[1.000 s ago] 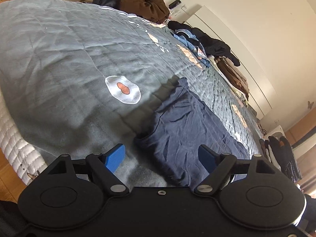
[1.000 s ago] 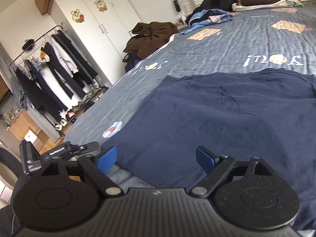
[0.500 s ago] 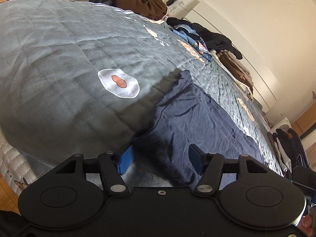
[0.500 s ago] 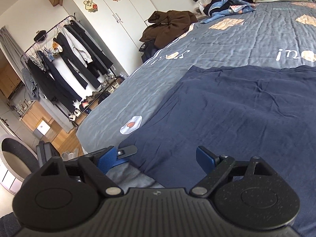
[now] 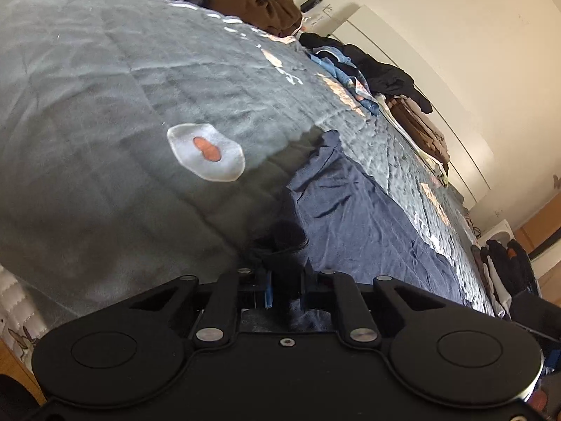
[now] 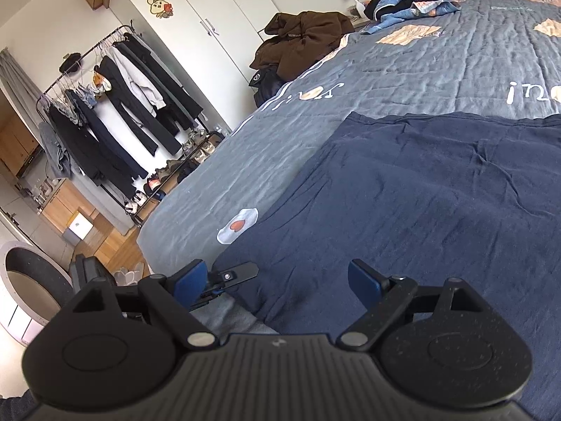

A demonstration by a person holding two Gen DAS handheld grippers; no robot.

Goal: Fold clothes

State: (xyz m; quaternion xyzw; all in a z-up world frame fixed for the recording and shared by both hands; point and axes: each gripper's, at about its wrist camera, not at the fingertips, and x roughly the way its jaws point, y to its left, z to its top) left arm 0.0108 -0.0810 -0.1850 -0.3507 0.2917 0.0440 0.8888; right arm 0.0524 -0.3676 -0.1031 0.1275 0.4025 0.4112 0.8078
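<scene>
A navy garment (image 5: pixel 354 217) lies spread flat on the grey quilted bed (image 5: pixel 105 140). In the left wrist view my left gripper (image 5: pixel 285 280) is shut on the garment's near corner, and dark cloth bunches up between its blue pads. The same navy garment (image 6: pixel 420 193) fills the right wrist view. My right gripper (image 6: pixel 277 280) hovers open over the garment's near edge, nothing between its blue fingers (image 6: pixel 364 279). The left gripper's finger tip (image 6: pixel 235 273) shows at that corner, just behind my right gripper's left finger.
A brown jacket (image 6: pixel 301 40) and a heap of blue and black clothes (image 6: pixel 410 0) lie at the bed's far end, with folded clothes (image 5: pixel 420 129) along the far side. A clothes rack (image 6: pixel 115 105) stands by the wardrobe, off the bed's left.
My left gripper moved forward onto the garment's corner and shut on it. My right gripper stayed open and shifted slightly over the near edge.
</scene>
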